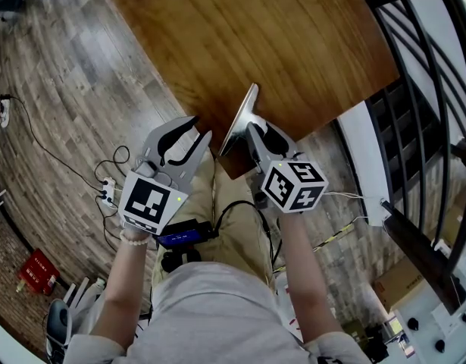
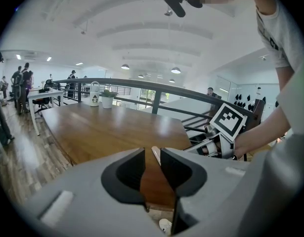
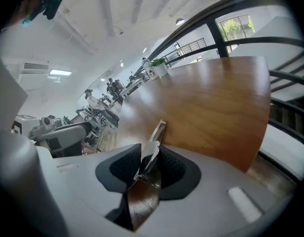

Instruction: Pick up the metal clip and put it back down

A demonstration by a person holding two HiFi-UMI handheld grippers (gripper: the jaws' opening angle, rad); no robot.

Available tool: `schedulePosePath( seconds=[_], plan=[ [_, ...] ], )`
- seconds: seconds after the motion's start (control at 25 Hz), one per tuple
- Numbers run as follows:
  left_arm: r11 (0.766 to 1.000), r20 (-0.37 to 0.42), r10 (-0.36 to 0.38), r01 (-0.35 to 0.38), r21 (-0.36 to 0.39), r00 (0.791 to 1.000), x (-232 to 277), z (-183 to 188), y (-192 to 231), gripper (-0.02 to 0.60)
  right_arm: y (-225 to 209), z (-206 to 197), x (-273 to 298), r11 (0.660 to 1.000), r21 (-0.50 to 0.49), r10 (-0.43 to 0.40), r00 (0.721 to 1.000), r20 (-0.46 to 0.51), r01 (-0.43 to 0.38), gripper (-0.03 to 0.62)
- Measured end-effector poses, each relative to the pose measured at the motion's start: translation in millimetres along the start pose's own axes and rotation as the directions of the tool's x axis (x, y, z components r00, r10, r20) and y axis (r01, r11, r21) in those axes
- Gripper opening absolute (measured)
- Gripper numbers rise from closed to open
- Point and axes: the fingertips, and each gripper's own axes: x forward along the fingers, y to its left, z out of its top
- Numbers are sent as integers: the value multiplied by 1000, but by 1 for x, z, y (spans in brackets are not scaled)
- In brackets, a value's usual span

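- So far, the pickup looks done: our right gripper (image 3: 151, 157) has its fingers pinching the metal clip (image 3: 158, 132), which juts past the fingertips, seemingly clear of the counter (image 1: 293, 44).
- Our left gripper (image 2: 152, 158) fingers stand slightly apart, nothing between them.
- We judge that setting it back down is what remains.

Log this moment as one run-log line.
right gripper: shut on metal clip | left gripper: slightly open, empty | place: by near edge of table | step: held, not yet put down
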Motion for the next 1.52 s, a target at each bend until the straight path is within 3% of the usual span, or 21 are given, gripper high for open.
schedulePosePath(
  seconds=[0.48, 0.6, 1.16, 1.52],
  plan=[
    [998, -15, -28, 27, -49, 999, 8, -7, 0, 90, 3, 5, -1, 990, 135, 36, 999, 38, -41, 90],
    [997, -30, -45, 43, -72, 999, 13, -10, -2, 89, 6, 10, -1, 975, 209, 68, 995, 68, -81, 29],
    [986, -36, -96, 89, -143, 995, 35, -16, -1, 89, 1, 17, -6, 948, 300, 77, 990, 116, -109, 26],
    [962, -48, -173, 158, -224, 984, 49, -20, -5, 108, 15, 31, -15, 925, 329, 137, 974, 182, -191, 26]
  ],
)
